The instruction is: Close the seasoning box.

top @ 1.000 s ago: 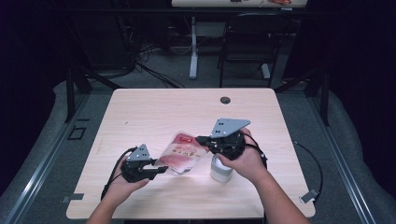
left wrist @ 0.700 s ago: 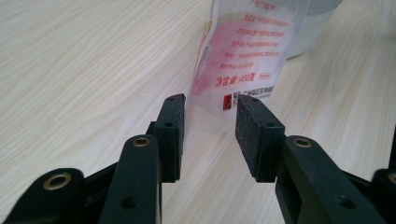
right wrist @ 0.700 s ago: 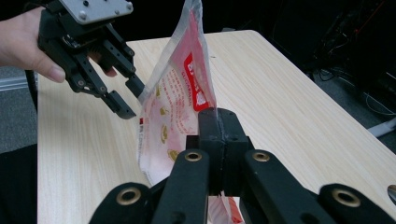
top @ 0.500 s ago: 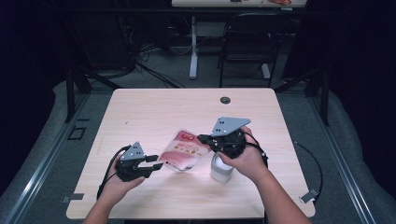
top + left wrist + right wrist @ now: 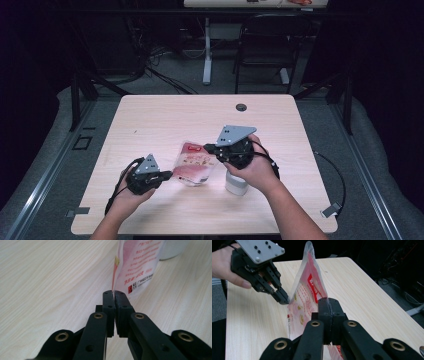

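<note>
Two grippers pinch one red-and-white pouch above the table.
The left gripper point(image 5: 114, 296), its jaws just closed, clamps the pouch point(image 5: 136, 267) by its edge; here red Chinese print shows, too small to read. The right gripper point(image 5: 328, 302) is clenched on the opposite edge. The high view adds a white cup point(image 5: 236, 183) under the right hand, on the table point(image 5: 165, 115).

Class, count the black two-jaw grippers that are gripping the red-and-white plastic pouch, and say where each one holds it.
2. The left gripper pinches the red-and-white plastic pouch at its left edge; the right gripper pinches its right edge, above the wooden table.
</note>
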{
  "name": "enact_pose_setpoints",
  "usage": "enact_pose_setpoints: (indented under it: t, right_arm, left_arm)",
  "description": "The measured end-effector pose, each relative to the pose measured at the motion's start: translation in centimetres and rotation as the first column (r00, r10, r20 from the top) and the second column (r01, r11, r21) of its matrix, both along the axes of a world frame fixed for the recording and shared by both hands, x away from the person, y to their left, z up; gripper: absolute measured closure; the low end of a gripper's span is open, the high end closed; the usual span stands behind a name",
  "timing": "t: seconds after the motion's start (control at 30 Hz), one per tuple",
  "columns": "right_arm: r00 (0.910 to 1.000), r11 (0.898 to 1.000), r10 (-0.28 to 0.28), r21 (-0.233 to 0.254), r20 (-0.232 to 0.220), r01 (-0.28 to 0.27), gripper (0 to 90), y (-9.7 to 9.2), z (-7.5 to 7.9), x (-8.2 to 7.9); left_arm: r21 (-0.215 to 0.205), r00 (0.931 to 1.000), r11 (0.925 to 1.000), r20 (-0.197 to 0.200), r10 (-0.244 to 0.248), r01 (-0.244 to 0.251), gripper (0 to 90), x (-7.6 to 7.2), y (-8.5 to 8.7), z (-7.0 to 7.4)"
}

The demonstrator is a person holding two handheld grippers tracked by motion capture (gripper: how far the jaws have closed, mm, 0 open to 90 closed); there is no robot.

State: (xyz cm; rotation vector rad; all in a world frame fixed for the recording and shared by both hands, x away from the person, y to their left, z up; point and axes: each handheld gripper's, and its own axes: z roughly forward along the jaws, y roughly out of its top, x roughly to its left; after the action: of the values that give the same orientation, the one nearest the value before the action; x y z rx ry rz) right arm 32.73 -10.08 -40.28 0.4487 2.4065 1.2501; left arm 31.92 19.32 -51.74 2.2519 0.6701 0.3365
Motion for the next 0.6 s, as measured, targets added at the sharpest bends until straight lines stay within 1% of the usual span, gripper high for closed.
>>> enact_pose_setpoints:
  t: [0.03,0.17,0.27,0.3,0.33,0.47,0.5,0.6]
  right_arm:
    - [1.0000,1.000,0.000,0.003,0.001,0.000,90.0,0.1,0.0,0.0]
    - [1.0000,1.000,0.002,0.004,0.006,-0.002,90.0,0.6,0.1,0.0]
    - [1.0000,1.000,-0.005,0.006,0.003,0.005,90.0,0.9,0.1,0.1]
    - [1.0000,1.000,-0.004,0.006,0.002,0.004,90.0,1.1,0.1,0.1]
    - [1.0000,1.000,-0.003,0.002,0.003,0.003,90.0,1.2,0.0,0.0]
    - [1.0000,1.000,-0.002,0.006,0.008,0.002,89.9,1.9,-0.1,0.0]
    - [1.0000,1.000,0.001,0.007,0.005,-0.002,89.9,2.0,-0.1,0.0]
    - [1.0000,1.000,0.001,0.000,0.003,-0.001,89.8,2.3,-0.4,0.1]
  left_arm:
    - [0.000,1.0000,1.0000,-0.007,-0.002,0.002,89.5,0.0,0.0,0.0]
    - [0.004,0.9999,1.0000,-0.012,0.002,-0.002,90.0,0.1,0.0,-0.3]
    - [-0.003,0.9997,1.0000,-0.025,0.007,-0.007,90.0,0.3,-0.1,-0.7]
    - [0.000,0.9996,0.9999,-0.024,0.015,-0.015,90.0,0.4,-0.1,-0.9]
    - [0.005,0.9995,0.9999,-0.029,0.013,-0.013,90.0,0.5,-0.1,-0.9]
    - [0.009,0.9994,0.9996,-0.024,0.026,-0.026,90.0,0.7,-0.3,-1.5]
    - [0.016,0.9991,0.9995,-0.032,0.027,-0.026,90.0,0.7,-0.3,-1.6]
    - [0.036,0.9991,0.9991,-0.033,0.026,-0.024,90.0,0.8,-0.4,-1.9]
